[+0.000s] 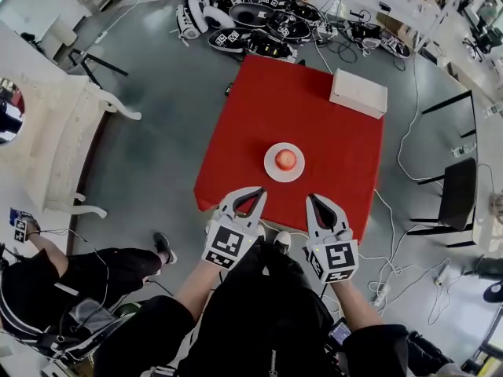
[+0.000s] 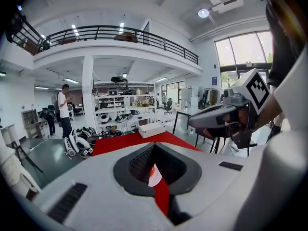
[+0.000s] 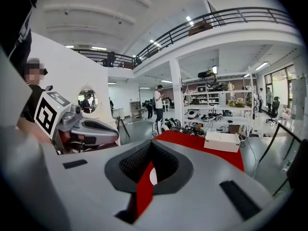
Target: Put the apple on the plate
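Nearest the lens, two forearms [image 1: 198, 287], each with a handheld tool: left gripper [image 1: 253, 197] and right gripper [image 1: 317, 203], both clenched tight on nothing, poised at the near edge of a red table [image 1: 330, 144]. Beyond them, apple [image 1: 286, 159] sitting on a white plate [image 1: 271, 170], mid-table, apart from either tool. Task judged complete; nothing left but backing off.

From overhead only: apple and plate in full, seated bystander [image 1: 47, 289] at left. From the gripper views only: mezzanine railing [image 2: 120, 32], shelving [image 2: 120, 100], a standing person [image 2: 63, 107]; plate a mere sliver past shut jaws.
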A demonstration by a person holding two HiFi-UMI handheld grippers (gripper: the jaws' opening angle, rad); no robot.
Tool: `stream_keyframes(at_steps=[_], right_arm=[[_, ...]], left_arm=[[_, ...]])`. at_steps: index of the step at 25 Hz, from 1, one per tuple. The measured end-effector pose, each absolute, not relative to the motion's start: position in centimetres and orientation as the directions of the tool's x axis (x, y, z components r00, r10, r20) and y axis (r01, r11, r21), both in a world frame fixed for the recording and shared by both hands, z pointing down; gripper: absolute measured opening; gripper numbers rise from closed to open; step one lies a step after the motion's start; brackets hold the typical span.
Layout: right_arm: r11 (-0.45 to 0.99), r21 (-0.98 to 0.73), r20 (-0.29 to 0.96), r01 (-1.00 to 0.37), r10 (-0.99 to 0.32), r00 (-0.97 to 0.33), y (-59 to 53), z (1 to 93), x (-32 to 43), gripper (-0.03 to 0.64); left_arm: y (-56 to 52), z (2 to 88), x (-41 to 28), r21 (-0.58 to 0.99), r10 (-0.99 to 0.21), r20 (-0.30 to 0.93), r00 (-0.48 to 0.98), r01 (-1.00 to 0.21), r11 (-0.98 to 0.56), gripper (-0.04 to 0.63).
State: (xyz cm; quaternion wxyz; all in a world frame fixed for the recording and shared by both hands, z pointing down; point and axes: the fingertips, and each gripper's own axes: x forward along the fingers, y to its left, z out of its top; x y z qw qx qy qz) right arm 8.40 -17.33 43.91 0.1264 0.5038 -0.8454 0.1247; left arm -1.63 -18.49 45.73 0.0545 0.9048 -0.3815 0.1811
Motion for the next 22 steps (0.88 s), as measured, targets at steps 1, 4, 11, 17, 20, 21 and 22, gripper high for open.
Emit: stream_keyframes(at_steps=[1, 4, 11, 17, 20, 21, 22], right_arm=[[0.466, -0.082, 0.34, -0.881, -0.818, -0.465, -17.3, 43.9, 8.2, 0.009], [0.477, -0.08, 0.34, -0.875, -0.812, -0.474, -17.3, 43.9, 8.0, 0.009], [0.493, -0.079, 0.34, -0.866, -0.804, -0.488, -17.3, 44.0, 7.5, 0.011], [0.502, -0.087, 0.341, -0.86, -0.796, -0.5, -17.4, 44.1, 7.5, 0.009], [0.504, -0.087, 0.343, -0.859, -0.794, -0.501, -17.5, 44.1, 7.4, 0.009], [0.505, -0.088, 0.344, -0.859, -0.794, -0.502, -17.5, 44.1, 7.2, 0.009], [0.506, -0.088, 0.345, -0.858, -0.793, -0.503, -17.5, 44.2, 7.1, 0.009]], left_arm=[[-18.5, 45.8, -1.7, -0.041, -0.672, 0.372, 0.64, -0.712, -0.701, 0.006], [-18.6, 45.9, -2.0, -0.045, -0.678, 0.377, 0.631, -0.718, -0.694, 0.006], [-18.6, 46.1, -3.0, -0.06, -0.687, 0.384, 0.617, -0.726, -0.685, 0.006], [-18.6, 46.5, -2.9, -0.061, -0.69, 0.399, 0.604, -0.733, -0.677, 0.006], [-18.6, 46.4, -2.9, -0.061, -0.688, 0.399, 0.605, -0.732, -0.679, 0.006], [-18.6, 46.4, -2.9, -0.062, -0.688, 0.4, 0.606, -0.731, -0.68, 0.006], [-18.6, 46.5, -3.0, -0.063, -0.687, 0.401, 0.606, -0.73, -0.68, 0.006]])
